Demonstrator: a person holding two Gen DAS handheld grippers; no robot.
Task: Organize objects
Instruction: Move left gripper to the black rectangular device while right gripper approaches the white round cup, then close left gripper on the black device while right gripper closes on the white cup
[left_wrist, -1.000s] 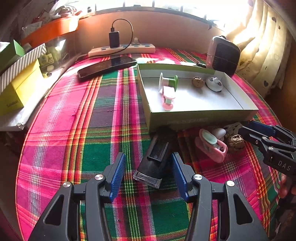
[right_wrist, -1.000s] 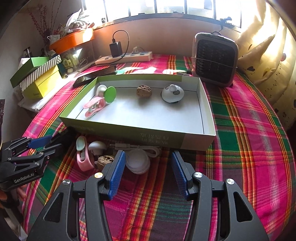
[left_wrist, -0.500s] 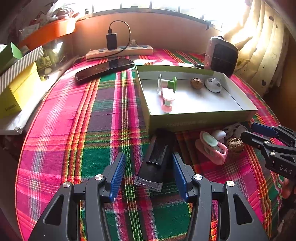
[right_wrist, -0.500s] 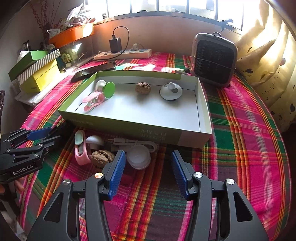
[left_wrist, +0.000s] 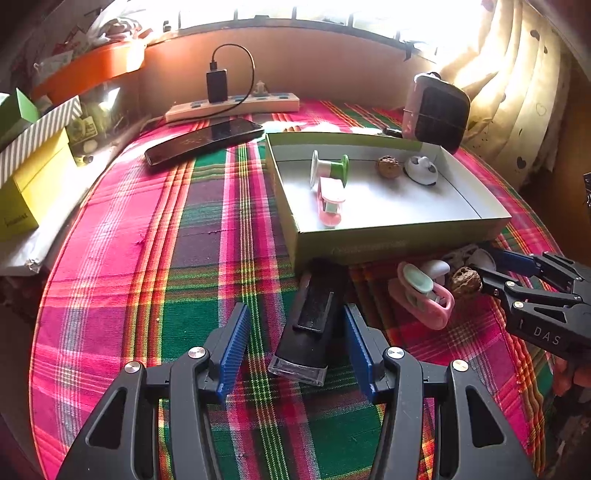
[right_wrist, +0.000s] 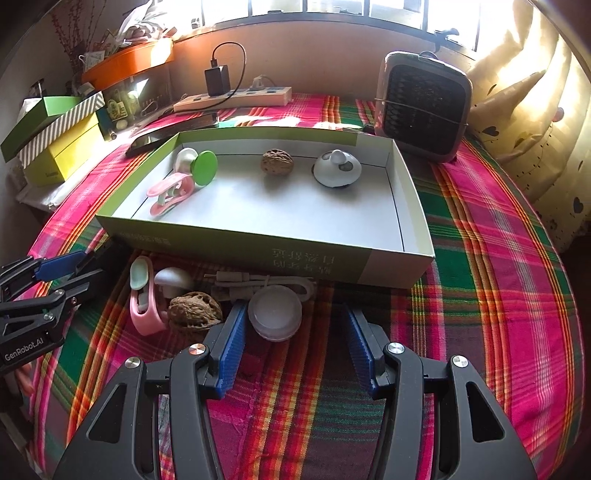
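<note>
A green-walled box (right_wrist: 236, 236) (left_wrist: 369, 243) holds a pink clip (right_wrist: 171, 192), a green and white spool (right_wrist: 201, 166), a walnut (right_wrist: 277, 162) and a white round gadget (right_wrist: 338, 170). In front of the box lie a second pink clip (right_wrist: 144, 306) (left_wrist: 424, 299), a white mushroom-shaped piece (right_wrist: 171, 278), another walnut (right_wrist: 194, 312) (left_wrist: 465, 280), a white cable (right_wrist: 258, 284) and a round translucent case (right_wrist: 275, 314). My right gripper (right_wrist: 295, 343) (left_wrist: 491, 264) is open, its left finger beside the case. My left gripper (left_wrist: 295, 347) (right_wrist: 88, 266) is open around a black oblong device (left_wrist: 310, 325) without pressing it.
A phone (left_wrist: 203, 140), a power strip (left_wrist: 232, 105) with a charger and a small heater (right_wrist: 424, 110) stand behind the box. Yellow and green boxes (right_wrist: 62, 147) are stacked at the left edge. A curtain (right_wrist: 535, 122) hangs at the right. A plaid cloth (left_wrist: 147, 258) covers the round table.
Little differs. The right wrist view has tipped slightly, so the loose walnut shows more fully beside its left finger. Both grippers keep the same width.
</note>
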